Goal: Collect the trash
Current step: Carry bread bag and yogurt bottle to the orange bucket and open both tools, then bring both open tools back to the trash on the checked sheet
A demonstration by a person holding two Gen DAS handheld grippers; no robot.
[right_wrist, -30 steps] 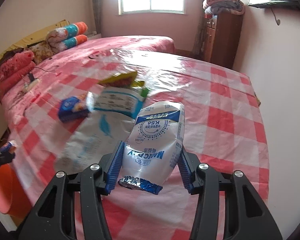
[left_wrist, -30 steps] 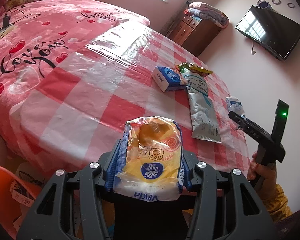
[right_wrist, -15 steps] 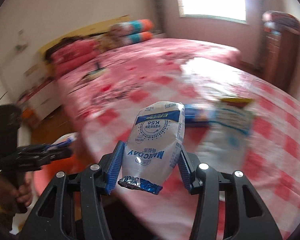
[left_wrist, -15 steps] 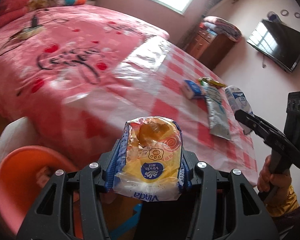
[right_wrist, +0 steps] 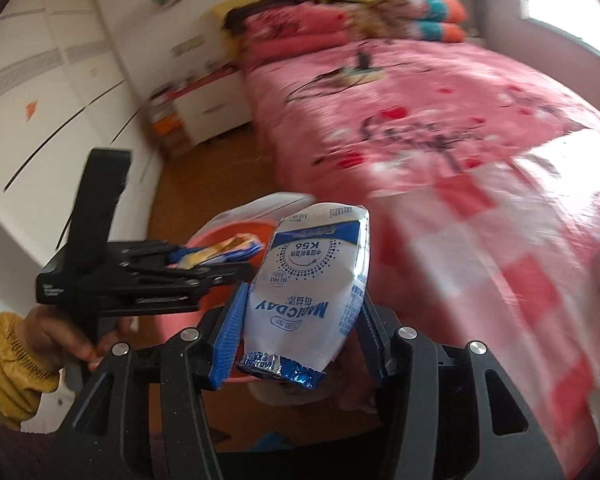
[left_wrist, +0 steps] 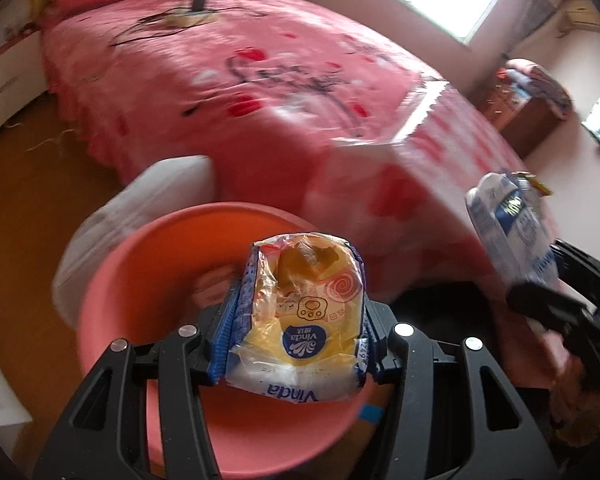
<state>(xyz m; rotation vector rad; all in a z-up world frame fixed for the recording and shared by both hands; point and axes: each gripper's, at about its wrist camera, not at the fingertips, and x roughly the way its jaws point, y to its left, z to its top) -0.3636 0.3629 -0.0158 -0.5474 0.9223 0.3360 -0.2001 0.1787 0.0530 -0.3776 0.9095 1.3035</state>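
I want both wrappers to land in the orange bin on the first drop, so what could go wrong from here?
1. The right tool holds the Magicday pouch beside the orange bin, not clearly over it; released now, it may hit the floor.
2. The two tools are close together; the left tool could knock the pouch.
3. The Vinda wrapper is light, crumpled film, so it might cling to the blue pads instead of dropping.

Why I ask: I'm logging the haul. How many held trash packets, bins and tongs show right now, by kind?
Held trash packets: 2, the yellow Vinda packet and the white-and-blue pouch
Bins: 1, the orange bin
Tongs: 2, the left tongs and the right tongs, each shut on one packet
Total: 5
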